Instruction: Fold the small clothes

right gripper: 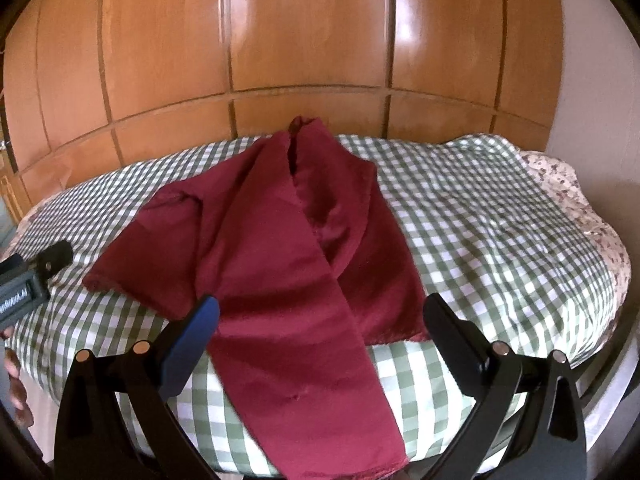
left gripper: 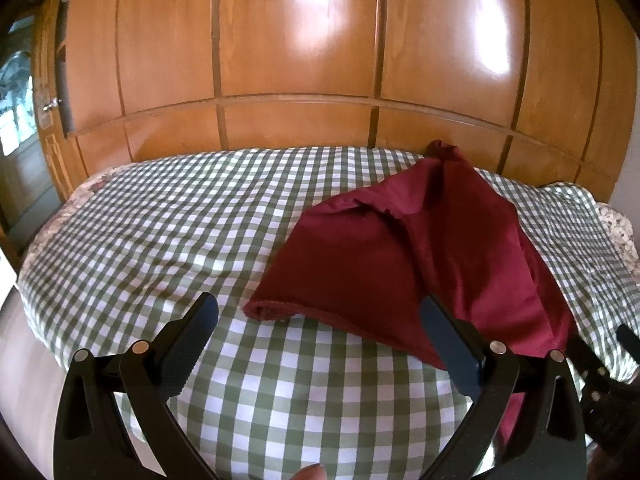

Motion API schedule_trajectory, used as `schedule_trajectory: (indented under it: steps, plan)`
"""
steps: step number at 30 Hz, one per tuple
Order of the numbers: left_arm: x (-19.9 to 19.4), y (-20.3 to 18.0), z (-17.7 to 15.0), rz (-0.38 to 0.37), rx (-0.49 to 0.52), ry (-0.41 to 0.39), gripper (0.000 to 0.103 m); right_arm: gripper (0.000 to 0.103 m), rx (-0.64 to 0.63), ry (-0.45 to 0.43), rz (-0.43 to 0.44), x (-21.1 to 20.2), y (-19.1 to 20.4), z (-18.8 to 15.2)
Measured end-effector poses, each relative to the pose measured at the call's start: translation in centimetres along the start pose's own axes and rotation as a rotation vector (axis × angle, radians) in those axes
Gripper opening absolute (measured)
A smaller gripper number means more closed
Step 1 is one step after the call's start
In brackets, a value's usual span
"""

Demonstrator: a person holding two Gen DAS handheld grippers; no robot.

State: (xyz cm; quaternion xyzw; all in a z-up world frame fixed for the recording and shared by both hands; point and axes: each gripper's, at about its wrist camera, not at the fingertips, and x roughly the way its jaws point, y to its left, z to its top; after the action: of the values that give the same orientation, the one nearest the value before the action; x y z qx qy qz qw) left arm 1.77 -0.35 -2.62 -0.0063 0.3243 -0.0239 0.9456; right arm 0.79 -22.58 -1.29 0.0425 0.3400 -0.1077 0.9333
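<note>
Wooden wardrobe panels [left gripper: 296, 48] form the bkgd behind a surface covered w/ green-white checked cloth [left gripper: 160, 232]. Maroon garment [right gripper: 280, 240] lies crumpled on the cloth, one long strip running toward the near edge. Left gripper [left gripper: 320, 320]: jaws wide, nothing held; its right finger overlaps the garment's edge, contact cannot be told. Right gripper [right gripper: 320, 316]: jaws wide, straddling the strip, not clamped.

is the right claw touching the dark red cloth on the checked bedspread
Cannot tell. In the right wrist view the open right claw straddles the dark red cloth, which overlaps its fingers in the image, but no contact or gap shows plainly.
</note>
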Motion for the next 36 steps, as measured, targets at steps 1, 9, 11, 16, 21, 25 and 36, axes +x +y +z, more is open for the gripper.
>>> schedule_trajectory:
  steps: [1,9,11,16,21,25,36]
  plan:
    - [0.0,0.0,-0.1,0.0,-0.001,-0.002,0.1,0.101,0.005,0.008,-0.001,0.0,-0.2,-0.2]
    - [0.9,-0.3,-0.2,-0.073,0.013,0.059,0.1,0.098,0.058,0.078,0.025,0.9,-2.0,-1.5]
    - [1.4,-0.2,-0.3,-0.081,-0.007,0.078,0.1,0.096,0.061,0.101,0.029,1.2,-2.2,-1.9]
    - [1.9,-0.1,-0.5,-0.148,-0.031,0.078,0.1,0.09,0.106,0.185,0.059,2.5,-3.8,-3.4]
    - [2.9,-1.0,-1.1,-0.244,0.007,0.152,0.1,0.067,0.151,0.295,0.09,4.4,-4.6,-4.8]
    - [3.0,-1.8,-1.4,-0.231,0.064,0.204,0.1,0.044,0.167,0.356,0.106,5.6,-4.6,-6.0]
    - [4.5,-4.9,-1.7,-0.522,0.124,0.331,0.071,0.0,0.004,0.292,0.408,2.7,0.0,-4.8]
